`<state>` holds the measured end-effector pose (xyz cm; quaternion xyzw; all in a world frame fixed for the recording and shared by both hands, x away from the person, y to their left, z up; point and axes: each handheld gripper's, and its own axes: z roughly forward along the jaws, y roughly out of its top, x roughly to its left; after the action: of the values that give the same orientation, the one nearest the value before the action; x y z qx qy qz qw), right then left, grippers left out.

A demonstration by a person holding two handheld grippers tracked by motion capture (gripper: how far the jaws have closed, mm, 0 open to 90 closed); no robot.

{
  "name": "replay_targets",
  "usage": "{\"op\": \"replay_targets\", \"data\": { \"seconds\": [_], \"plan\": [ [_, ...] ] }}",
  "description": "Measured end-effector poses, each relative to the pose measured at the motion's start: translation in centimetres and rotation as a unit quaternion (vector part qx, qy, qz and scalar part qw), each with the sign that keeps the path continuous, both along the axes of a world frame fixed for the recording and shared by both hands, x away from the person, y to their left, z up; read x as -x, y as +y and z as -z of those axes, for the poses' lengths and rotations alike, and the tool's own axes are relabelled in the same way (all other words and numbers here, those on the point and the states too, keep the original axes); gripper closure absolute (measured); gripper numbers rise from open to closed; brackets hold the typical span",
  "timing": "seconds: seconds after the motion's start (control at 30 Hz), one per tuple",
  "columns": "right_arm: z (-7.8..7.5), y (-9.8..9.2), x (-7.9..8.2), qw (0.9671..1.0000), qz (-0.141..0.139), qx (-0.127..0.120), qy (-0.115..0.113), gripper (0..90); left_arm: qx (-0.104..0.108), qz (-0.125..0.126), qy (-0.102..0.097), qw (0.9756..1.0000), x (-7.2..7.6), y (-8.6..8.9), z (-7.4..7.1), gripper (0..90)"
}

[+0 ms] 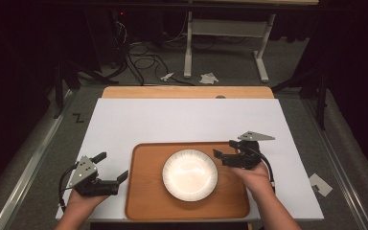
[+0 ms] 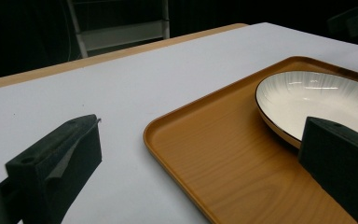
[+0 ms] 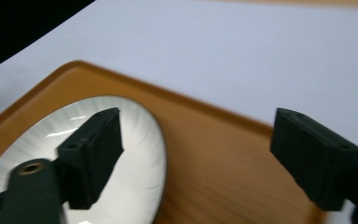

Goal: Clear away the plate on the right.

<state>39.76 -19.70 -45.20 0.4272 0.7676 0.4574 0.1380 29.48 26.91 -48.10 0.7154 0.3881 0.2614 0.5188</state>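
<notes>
A white ribbed plate with a dark rim lies in the middle of a wooden tray near the table's front edge. My left gripper is open just left of the tray, low over the white sheet. In the left gripper view the left gripper straddles the tray's corner, with the plate beyond its right jaw. My right gripper is open above the tray's far right part, close to the plate's rim. In the right gripper view the right gripper has the plate and the tray below it, and nothing is held.
A white sheet covers most of the table, and a wooden strip shows at the far edge. Beyond the table are a white table frame, cables and paper scraps on the floor. A pale scrap lies at the right.
</notes>
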Motion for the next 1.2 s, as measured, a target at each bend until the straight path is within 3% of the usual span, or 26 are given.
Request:
{"op": "replay_targets", "data": {
  "seconds": [0.07, 0.1, 0.17, 0.4, 0.5, 0.6, 0.73, 0.87, 0.93, 1.07, 1.2],
  "plan": [
    [-0.2, -0.4, 0.1, 1.0, 0.002, -0.005, -0.006, 14.4, 0.0, 0.001, 0.001, 1.0, 0.0, 0.0, 0.0, 0.3],
    [-0.8, -1.5, 0.3, 0.9998, 0.0, -0.018, -0.007, 8.3, 0.001, 0.001, 0.0, 1.0, 0.0, -0.1, 0.1, 0.3],
    [-1.2, -2.7, 0.7, 0.9997, 0.004, -0.017, -0.016, 0.7, 0.001, 0.0, 0.002, 1.0, -0.1, -0.1, 0.1, 0.3],
    [-2.2, -7.7, 2.2, 0.9977, 0.042, -0.027, -0.047, 0.0, 0.003, -0.005, 0.004, 1.0, -0.2, 0.0, 0.2, 0.3],
    [-1.9, -9.7, 3.3, 0.9958, 0.061, -0.029, -0.061, 0.0, 0.001, -0.005, 0.005, 1.0, -0.2, 0.1, 0.2, 0.3],
    [-0.3, -11.4, 4.6, 0.9936, 0.076, -0.034, -0.076, 0.0, 0.002, -0.007, 0.012, 0.9999, -0.4, 0.0, 0.4, 0.3],
    [0.9, -12.2, 4.6, 0.9955, 0.07, -0.017, -0.061, 0.0, 0.013, -0.008, 0.019, 0.9997, -0.6, -0.3, 0.5, 0.3],
    [1.1, -11.6, 4.3, 0.9963, 0.056, -0.013, -0.064, 0.0, 0.01, -0.007, 0.017, 0.9998, -0.5, -0.7, 0.4, 0.3],
    [1.4, -11.2, 4.2, 0.9976, 0.042, -0.005, -0.054, 0.0, 0.008, -0.004, 0.017, 0.9998, -0.4, -0.7, 0.4, 0.3],
    [1.6, -11.7, 4.0, 0.9977, 0.049, -0.013, -0.045, 0.0, 0.012, -0.005, 0.016, 0.9998, -0.4, -0.4, 0.3, 0.3],
    [1.4, -12.1, 3.9, 0.9967, 0.06, -0.018, -0.051, 0.0, 0.021, -0.004, 0.01, 0.9997, 0.0, 0.0, 0.0, 0.4]
  ]
}}
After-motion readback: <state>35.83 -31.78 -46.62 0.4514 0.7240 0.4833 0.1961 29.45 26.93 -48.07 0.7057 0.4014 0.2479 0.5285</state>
